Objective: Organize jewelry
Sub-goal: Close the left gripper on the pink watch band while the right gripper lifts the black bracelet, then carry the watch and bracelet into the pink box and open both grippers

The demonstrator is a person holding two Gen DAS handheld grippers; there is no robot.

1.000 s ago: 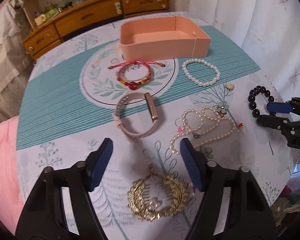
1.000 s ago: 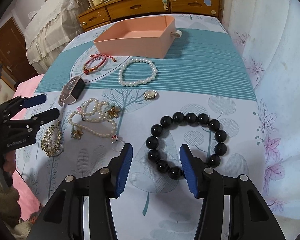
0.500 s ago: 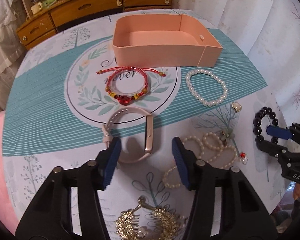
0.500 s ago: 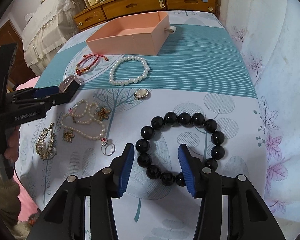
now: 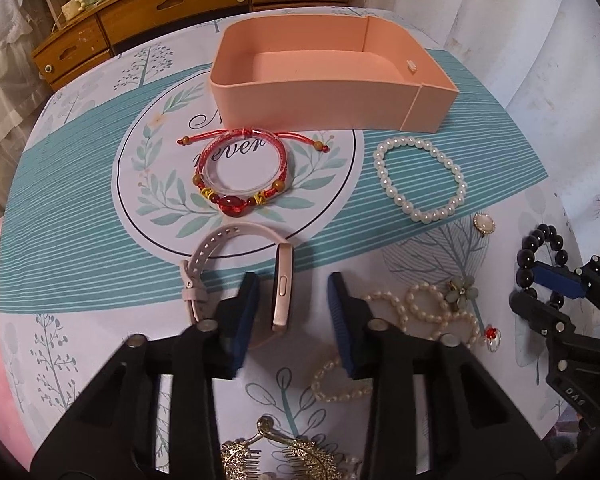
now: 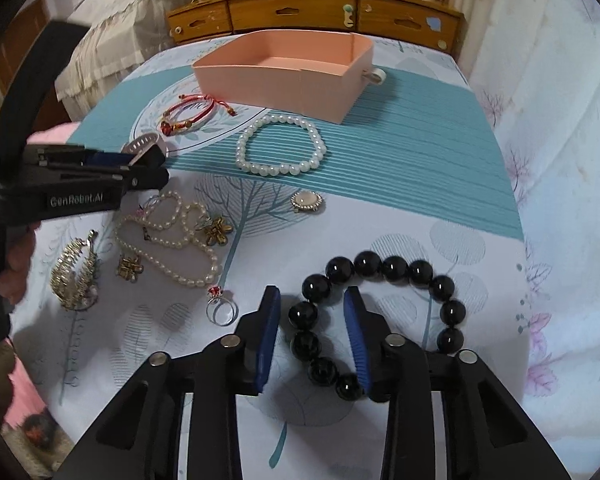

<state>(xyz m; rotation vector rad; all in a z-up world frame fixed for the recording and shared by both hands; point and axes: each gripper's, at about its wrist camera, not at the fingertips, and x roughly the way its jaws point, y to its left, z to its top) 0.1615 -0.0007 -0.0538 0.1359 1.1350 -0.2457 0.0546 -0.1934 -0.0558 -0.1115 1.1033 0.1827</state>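
A: Left wrist view: we are holding the left gripper (image 5: 290, 312) spread around the pink watch band (image 5: 236, 276), its face between the pads, on the leaf-printed tablecloth (image 5: 80, 184). The peach box (image 5: 328, 92) is sitting beyond, a wooden dresser (image 5: 172, 4) behind.

B: Right wrist view: we are keeping the right gripper (image 6: 314, 334) spread astride the black bead bracelet (image 6: 380, 312), not pinching it. White curtains (image 6: 560, 80) are hanging at right.

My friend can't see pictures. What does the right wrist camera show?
The right gripper is open around one side of a black bead bracelet on a leafy tablecloth. Behind it lie a pearl bracelet and an empty pink box.
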